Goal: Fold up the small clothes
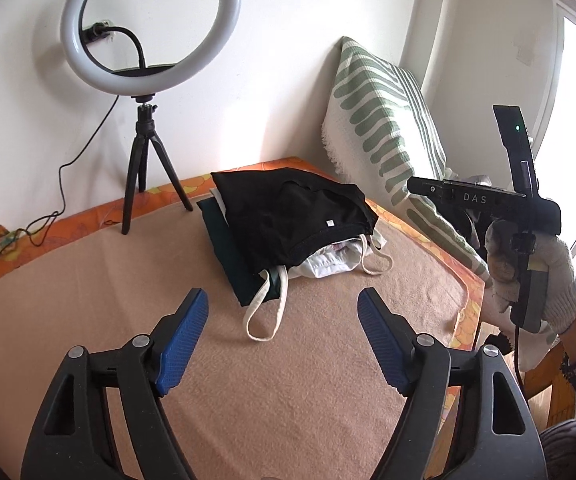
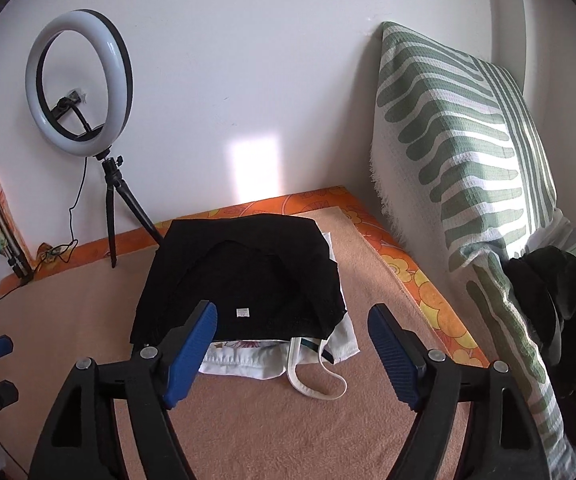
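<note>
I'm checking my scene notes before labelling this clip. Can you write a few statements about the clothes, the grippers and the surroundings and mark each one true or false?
1. The black garment lies on top of the clothes pile. True.
2. The left gripper is clamped on a white strap. False: its jaws are open and hold nothing; the white strap loop lies on the tan blanket ahead of it.
3. A ring light on a small tripod stands by the wall. True.
4. The right gripper is shut on the black garment. False: it is open, empty, just short of the pile.
5. The green-striped pillow lies flat on the blanket. False: it leans upright against the wall.
</note>
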A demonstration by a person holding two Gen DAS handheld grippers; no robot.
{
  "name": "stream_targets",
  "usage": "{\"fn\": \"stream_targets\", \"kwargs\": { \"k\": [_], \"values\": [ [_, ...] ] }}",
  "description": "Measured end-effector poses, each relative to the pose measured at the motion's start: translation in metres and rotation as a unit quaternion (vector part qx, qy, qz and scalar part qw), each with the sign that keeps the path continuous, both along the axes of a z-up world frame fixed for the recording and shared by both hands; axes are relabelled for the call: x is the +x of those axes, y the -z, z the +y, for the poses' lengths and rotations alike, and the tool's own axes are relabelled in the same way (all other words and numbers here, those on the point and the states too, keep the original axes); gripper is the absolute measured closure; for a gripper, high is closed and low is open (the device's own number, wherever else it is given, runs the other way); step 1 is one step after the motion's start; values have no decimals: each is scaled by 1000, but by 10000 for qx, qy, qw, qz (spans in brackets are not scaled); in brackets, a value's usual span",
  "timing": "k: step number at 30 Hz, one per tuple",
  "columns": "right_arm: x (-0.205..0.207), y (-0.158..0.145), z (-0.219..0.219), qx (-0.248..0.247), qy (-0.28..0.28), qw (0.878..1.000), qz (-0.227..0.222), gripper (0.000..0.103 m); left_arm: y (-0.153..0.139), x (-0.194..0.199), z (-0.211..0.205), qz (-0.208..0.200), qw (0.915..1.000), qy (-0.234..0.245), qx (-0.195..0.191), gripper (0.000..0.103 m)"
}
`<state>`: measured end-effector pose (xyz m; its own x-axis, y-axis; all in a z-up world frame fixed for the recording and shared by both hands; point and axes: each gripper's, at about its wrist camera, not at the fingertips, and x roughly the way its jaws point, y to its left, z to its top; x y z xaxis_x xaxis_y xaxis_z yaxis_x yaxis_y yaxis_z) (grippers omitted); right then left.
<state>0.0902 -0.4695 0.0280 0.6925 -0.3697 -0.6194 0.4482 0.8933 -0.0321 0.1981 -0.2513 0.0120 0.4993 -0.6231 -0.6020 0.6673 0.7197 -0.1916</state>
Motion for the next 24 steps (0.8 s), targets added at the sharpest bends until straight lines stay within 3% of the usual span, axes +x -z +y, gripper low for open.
{"fn": "stream_targets", "kwargs": {
  "k": [5, 11, 17, 21, 23, 24],
  "values": [
    [-27, -4, 47, -184, -117, 9997, -84, 10, -14, -39, 16, -340, 9994, 22, 17, 22],
    [-56, -4, 93, -333, -162, 9990, -246, 2, -18, -66, 37, -471, 9989, -1, -82, 20],
    [-80, 12, 116, -241, 26, 9991, -346, 0, -12, -79, 53, -453, 9988, -193, -65, 13],
    [-90, 24, 122, -39, 117, 9992, -382, 0, -7, -83, 59, -641, 9973, -339, 95, 11],
    [-93, 27, 123, -94, 188, 9989, -424, 0, -5, -87, 62, -838, 9954, -410, 195, 0],
    [-94, 27, 124, -136, 213, 9987, -451, 0, -4, -88, 64, -961, 9943, -418, 215, 0]
  ]
}}
